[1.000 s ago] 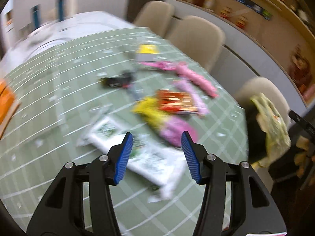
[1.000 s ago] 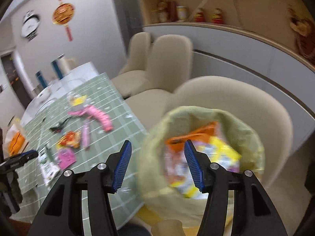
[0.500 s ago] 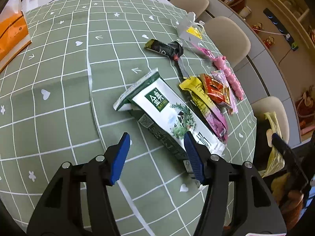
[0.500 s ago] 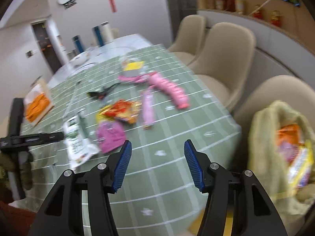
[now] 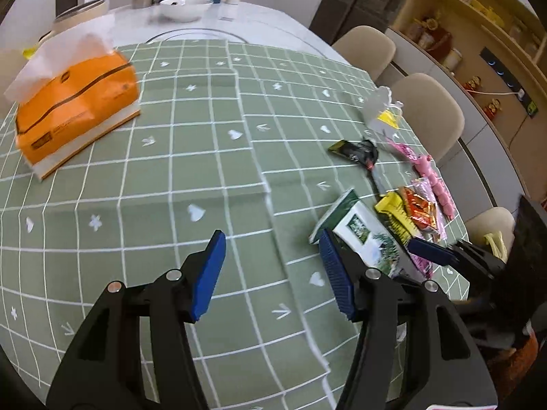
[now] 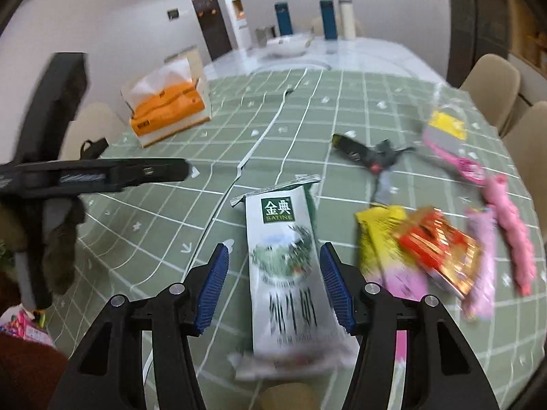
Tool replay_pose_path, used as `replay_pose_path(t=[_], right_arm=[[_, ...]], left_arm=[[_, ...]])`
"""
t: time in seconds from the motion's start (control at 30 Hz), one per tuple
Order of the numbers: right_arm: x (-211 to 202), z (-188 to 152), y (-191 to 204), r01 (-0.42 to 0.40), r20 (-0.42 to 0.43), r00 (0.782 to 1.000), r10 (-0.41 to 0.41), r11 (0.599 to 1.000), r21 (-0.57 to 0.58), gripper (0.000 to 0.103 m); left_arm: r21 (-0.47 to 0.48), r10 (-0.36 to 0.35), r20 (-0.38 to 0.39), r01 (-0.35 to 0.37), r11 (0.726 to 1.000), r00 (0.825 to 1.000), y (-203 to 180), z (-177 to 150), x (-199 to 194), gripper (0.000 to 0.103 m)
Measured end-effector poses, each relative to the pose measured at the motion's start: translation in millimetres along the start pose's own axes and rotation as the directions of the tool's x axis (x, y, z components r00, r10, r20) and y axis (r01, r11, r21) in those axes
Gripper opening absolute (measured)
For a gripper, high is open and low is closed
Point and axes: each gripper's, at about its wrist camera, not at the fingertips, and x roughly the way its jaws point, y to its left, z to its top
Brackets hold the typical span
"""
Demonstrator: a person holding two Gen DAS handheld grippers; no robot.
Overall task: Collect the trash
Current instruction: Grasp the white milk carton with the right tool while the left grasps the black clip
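A flattened green-and-white milk carton [image 6: 283,256] lies on the green checked tablecloth [image 6: 171,205]. My right gripper [image 6: 273,276] is open with a finger on each side of it. The carton also shows in the left wrist view [image 5: 359,229], by the right fingertip. My left gripper [image 5: 273,273] is open and empty over bare cloth. Yellow [image 6: 376,235], red [image 6: 441,249] and pink [image 6: 509,222] wrappers lie right of the carton. A black wrapper [image 6: 359,150] lies farther back.
An orange tissue box [image 5: 75,109] stands at the left of the table. A white bowl [image 5: 184,7] and bottles stand at the far end. Beige chairs [image 5: 430,109] line the right side. A yellow trash bag [image 5: 495,242] shows by the nearest chair.
My right gripper swung from the trash bag to the table and now straddles the milk carton. My left gripper moved left, off the carton, over bare cloth.
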Motion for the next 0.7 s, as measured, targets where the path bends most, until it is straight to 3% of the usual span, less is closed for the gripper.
replay_pose_path(t=[0.2,0.33,0.47,0.6,0.7], right_arm=[[11.5,-13.0,3.2,0.028,-0.106,0.994,-0.030,0.999,-0.024,0.051],[-19.6,-32.2,-5.4,0.035,-0.054,0.998,-0.032,0.997,0.073,0.049],[-70.4,-54.0,-17.5,0.097,0.034,0.994,-0.104,0.981,0.169,0.049],[-107.6,-75.9,-33.4,0.203,0.092,0.967,-0.237,0.938,0.282,0.049],[-130.0,-93.6,-51.1,0.219,0.133,0.947,-0.294,0.887,0.406,0.049]], left_arm=[[0.002,-0.005,-0.009,0.005,1.000,1.000,7.5,-0.9,2.9,0.054],[0.016,-0.025,-0.021,0.025,1.000,0.999,1.1,1.6,13.2,0.054],[0.053,-0.112,-0.046,0.114,0.992,0.993,-15.1,13.2,32.8,0.054],[0.160,-0.172,-0.026,0.174,0.972,0.985,-52.0,37.9,57.2,0.054],[0.253,-0.189,-0.022,0.188,0.949,0.982,-84.1,60.0,76.6,0.054]])
